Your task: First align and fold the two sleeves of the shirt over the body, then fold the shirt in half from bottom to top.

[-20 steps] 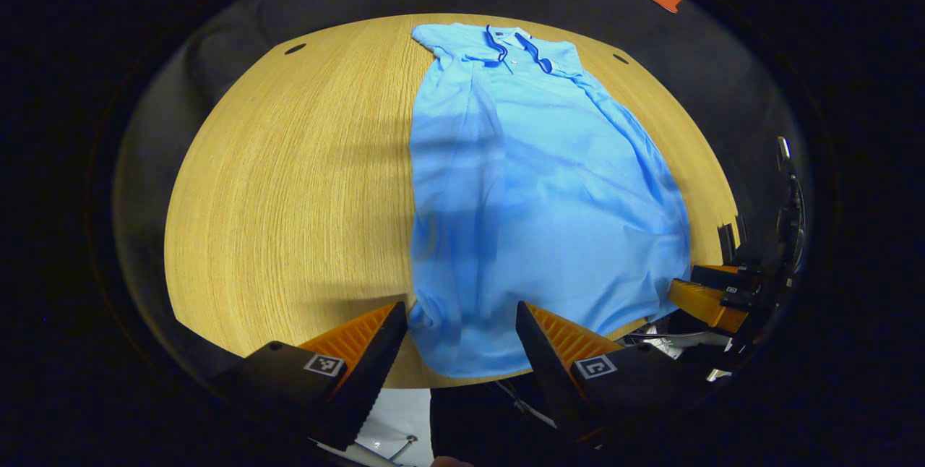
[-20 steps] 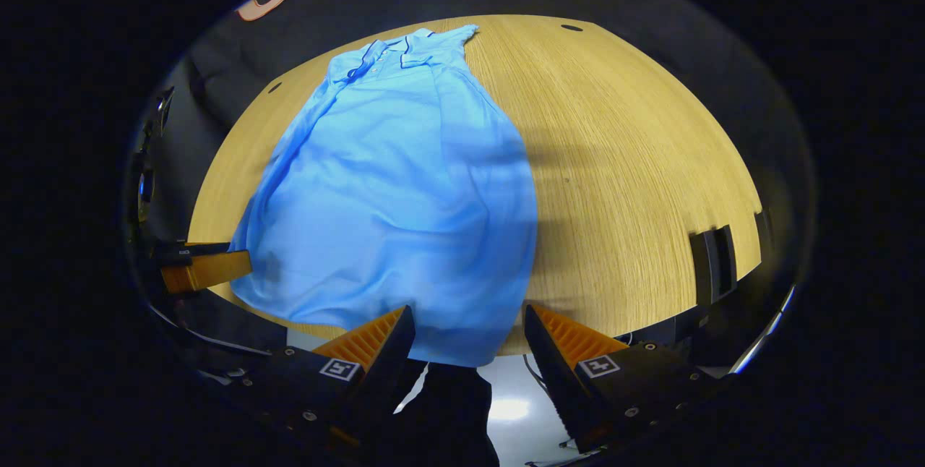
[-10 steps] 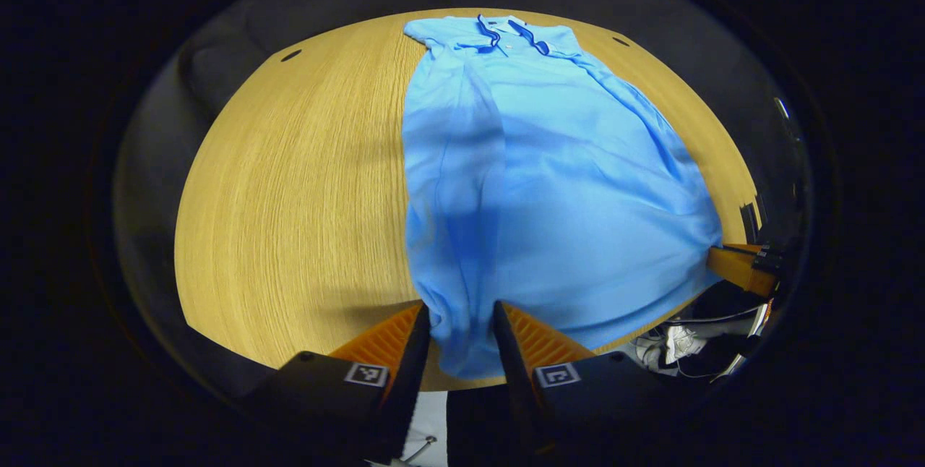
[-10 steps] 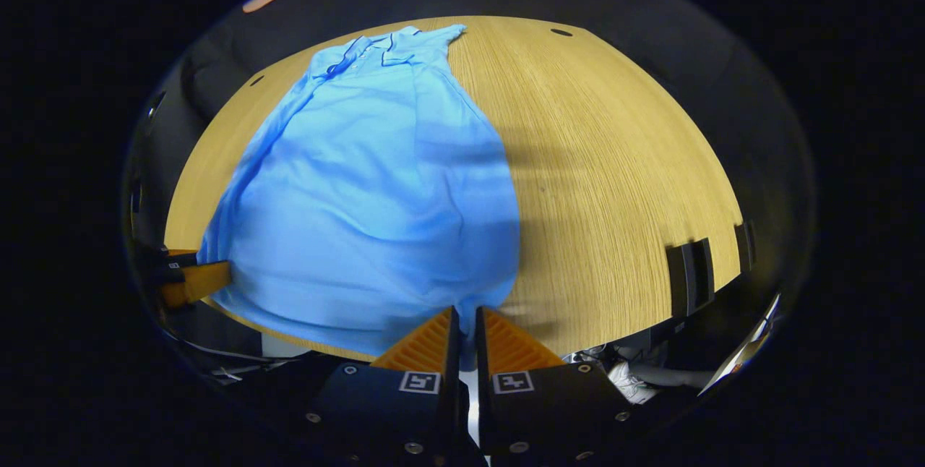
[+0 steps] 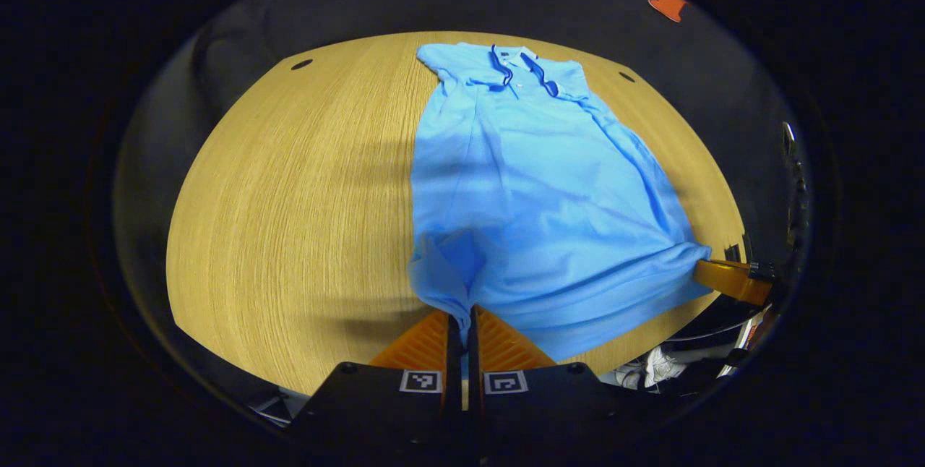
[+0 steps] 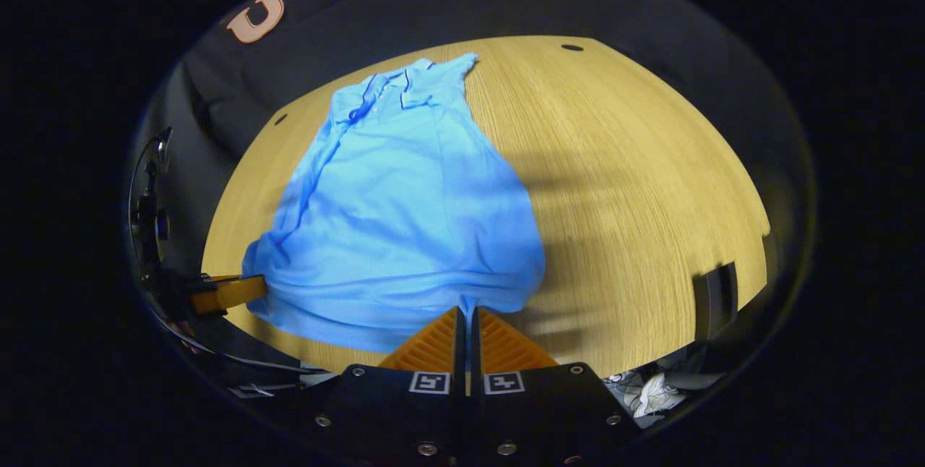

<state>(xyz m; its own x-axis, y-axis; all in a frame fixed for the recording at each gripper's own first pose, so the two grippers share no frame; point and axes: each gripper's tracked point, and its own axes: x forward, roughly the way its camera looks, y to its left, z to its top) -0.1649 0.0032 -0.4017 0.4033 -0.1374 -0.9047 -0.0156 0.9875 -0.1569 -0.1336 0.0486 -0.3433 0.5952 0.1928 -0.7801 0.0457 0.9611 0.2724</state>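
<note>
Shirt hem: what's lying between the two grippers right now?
Between the left gripper and the right gripper there is just the shirt, its hem bunched between the two pinches in both gripper views, over the table.

A round wooden table with pale grain carries a light blue polo shirt, its collar toward the table's far edge and its hem at the near edge, with small dark holes near the far rim

The shirt lies on the table, collar farthest away.
</note>
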